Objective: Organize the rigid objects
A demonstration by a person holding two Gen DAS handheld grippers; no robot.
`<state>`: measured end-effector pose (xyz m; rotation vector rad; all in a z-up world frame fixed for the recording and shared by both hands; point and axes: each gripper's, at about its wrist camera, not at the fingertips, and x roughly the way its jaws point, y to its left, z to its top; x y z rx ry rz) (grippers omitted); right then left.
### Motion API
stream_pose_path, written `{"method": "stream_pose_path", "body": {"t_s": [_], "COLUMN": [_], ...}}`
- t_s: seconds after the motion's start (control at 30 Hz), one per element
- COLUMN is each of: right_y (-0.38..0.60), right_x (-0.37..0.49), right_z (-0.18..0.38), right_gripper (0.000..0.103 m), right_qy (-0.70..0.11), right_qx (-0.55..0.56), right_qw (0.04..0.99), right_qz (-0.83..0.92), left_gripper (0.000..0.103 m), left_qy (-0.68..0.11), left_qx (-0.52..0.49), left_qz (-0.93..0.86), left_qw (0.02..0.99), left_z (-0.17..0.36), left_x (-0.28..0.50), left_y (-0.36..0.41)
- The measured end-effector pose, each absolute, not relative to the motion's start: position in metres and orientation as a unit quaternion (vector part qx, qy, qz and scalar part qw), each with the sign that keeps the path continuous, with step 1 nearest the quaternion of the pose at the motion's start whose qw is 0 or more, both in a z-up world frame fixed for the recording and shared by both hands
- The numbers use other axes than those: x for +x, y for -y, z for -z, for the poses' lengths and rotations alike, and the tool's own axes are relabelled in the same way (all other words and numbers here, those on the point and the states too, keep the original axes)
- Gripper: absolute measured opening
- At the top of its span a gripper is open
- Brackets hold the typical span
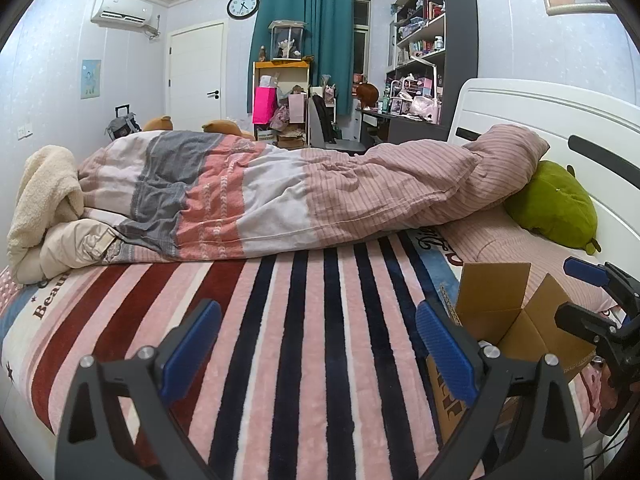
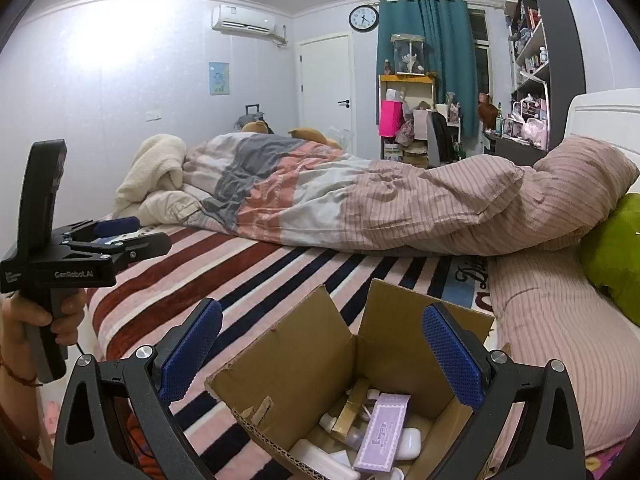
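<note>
An open cardboard box (image 2: pixel 304 364) stands on the striped bed blanket (image 2: pixel 256 280). Inside lie a purple carton (image 2: pixel 382 432), a gold box (image 2: pixel 350 408) and several white items (image 2: pixel 410 442). My right gripper (image 2: pixel 322 354) is open and empty, held just above the box mouth. My left gripper (image 1: pixel 318 346) is open and empty over the striped blanket (image 1: pixel 288 320), left of the box (image 1: pixel 496 300). The left gripper also shows at the left of the right wrist view (image 2: pixel 132 234), the right gripper at the right of the left wrist view (image 1: pixel 576 292).
A rumpled quilt (image 1: pixel 280 188) lies across the far half of the bed, with a cream blanket (image 1: pixel 44 196) at its left. A green plush (image 1: pixel 556 204) leans on the white headboard (image 1: pixel 560 120). A striped pillow (image 2: pixel 552 320) lies right of the box.
</note>
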<state>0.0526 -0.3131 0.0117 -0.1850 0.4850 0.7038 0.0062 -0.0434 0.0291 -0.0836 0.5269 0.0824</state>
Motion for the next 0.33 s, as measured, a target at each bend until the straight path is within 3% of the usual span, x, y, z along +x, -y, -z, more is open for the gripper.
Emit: {"method": "stream_pose_path", "body": {"t_s": [0.33], "right_y": [0.3134], "right_x": [0.0508], "right_z": [-0.0121], "right_gripper": [0.101], "right_qy": [-0.237], "right_qx": [-0.086], "right_qw": [0.907], "right_qz": [-0.338], "left_gripper": [0.097], "left_qy": [-0.261], "left_qx": [-0.040], "left_qz": [-0.043], "left_qw": [0.963], "left_z": [-0.0284], "left_x": [0.0061], "left_y": [0.0440]}}
